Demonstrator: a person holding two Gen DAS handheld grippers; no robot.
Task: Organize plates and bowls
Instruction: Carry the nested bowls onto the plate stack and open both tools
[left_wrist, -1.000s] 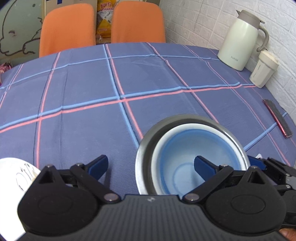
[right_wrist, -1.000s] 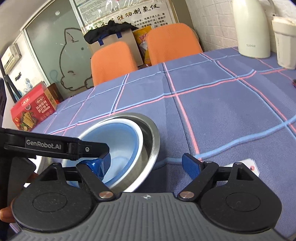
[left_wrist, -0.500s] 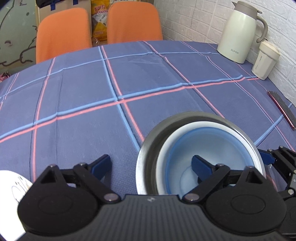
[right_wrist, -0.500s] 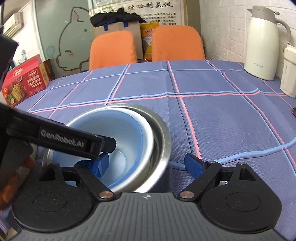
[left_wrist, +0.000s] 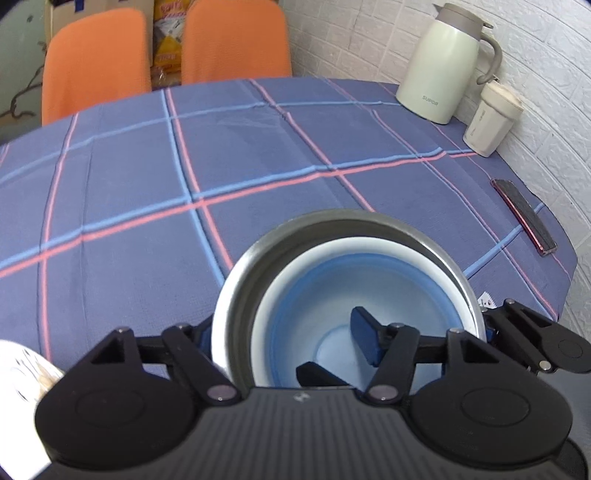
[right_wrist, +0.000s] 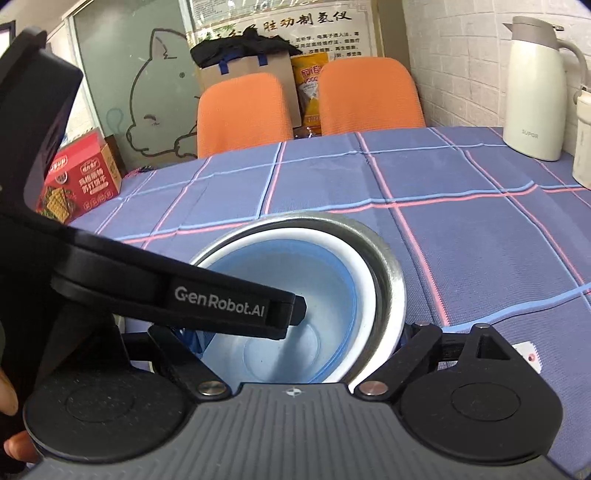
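The left gripper had its jaws apart astride the near rim of the nested bowls, one blue pad inside and one outside, and the right gripper straddled the opposite rim likewise; whether either pad pressed the wall could not be told. Between them sat the steel bowl, holding a white bowl with a blue bowl innermost and empty. The stack looked stiff, light and slippery, so the rim seemed the best hold; beyond lay the checked worktop.
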